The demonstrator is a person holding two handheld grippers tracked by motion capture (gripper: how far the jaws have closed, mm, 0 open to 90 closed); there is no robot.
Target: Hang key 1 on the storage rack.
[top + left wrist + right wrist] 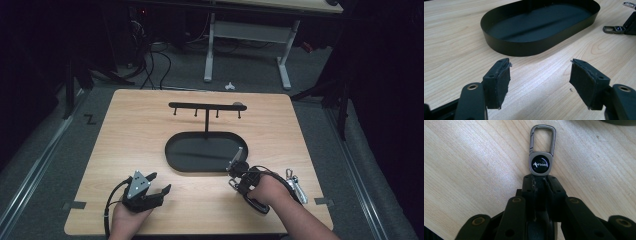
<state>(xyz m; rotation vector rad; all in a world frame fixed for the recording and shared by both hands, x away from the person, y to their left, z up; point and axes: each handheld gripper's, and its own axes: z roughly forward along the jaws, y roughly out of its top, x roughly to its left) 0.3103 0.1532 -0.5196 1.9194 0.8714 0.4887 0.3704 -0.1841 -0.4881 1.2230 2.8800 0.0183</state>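
The right gripper point(539, 181) has its jaws pinched on the end of a metal key clip point(541, 155), which sticks out just past the tips, low over the table point(469, 170). The left gripper point(540, 77) is wide open with nothing in it, near the black tray point(539, 46). The grip is small, so the clip could slip or swing when lifted toward the hook stand point(206, 106). The right gripper view shows the clip's logo; the high view shows another clip point(296, 184) beside the right hand.

The right gripper point(539, 180) pinches a grey carabiner keychain point(541, 152) just above the wooden table point(474, 170).
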